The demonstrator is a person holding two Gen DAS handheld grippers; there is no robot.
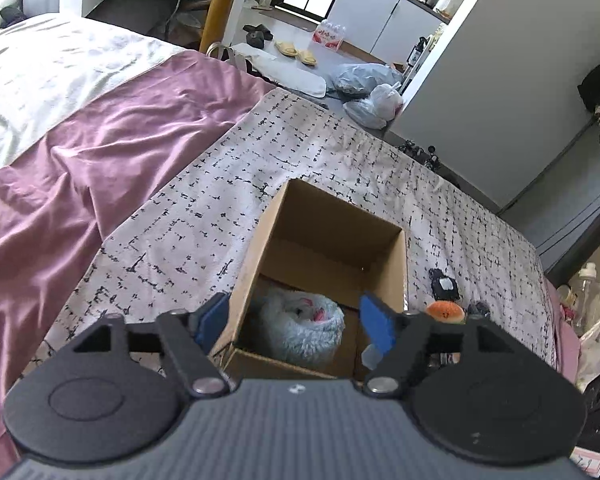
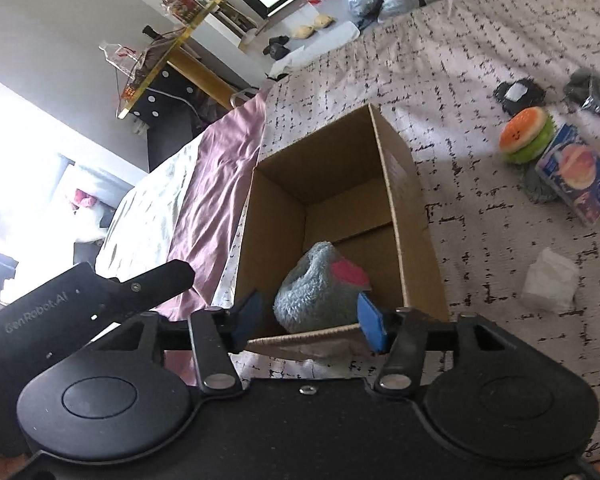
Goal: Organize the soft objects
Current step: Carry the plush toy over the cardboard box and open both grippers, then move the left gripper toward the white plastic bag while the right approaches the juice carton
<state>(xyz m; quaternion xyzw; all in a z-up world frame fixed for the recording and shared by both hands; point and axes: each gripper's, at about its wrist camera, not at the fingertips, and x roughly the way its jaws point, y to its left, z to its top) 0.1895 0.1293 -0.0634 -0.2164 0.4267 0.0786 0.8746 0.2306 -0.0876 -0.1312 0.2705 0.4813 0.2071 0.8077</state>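
Your left gripper (image 1: 296,320) and right gripper (image 2: 306,320) both hang released over the open brown cardboard box (image 2: 400,184), where the fluffy grey-blue plush with a pink patch (image 2: 320,288) lies, gripped by neither. Next, likely the round orange-and-green burger plush (image 2: 526,136) on the patterned bedspread (image 2: 480,60): light, squashy, pinch across its middle. A blue printed packet (image 2: 576,176) touches it; 1 crumpled white tissue (image 2: 550,280) lies nearer.

Plush toy (image 2: 320,292) inside cardboard box (image 2: 404,216) on bed (image 2: 460,60); burger plush (image 2: 526,136) right of box.
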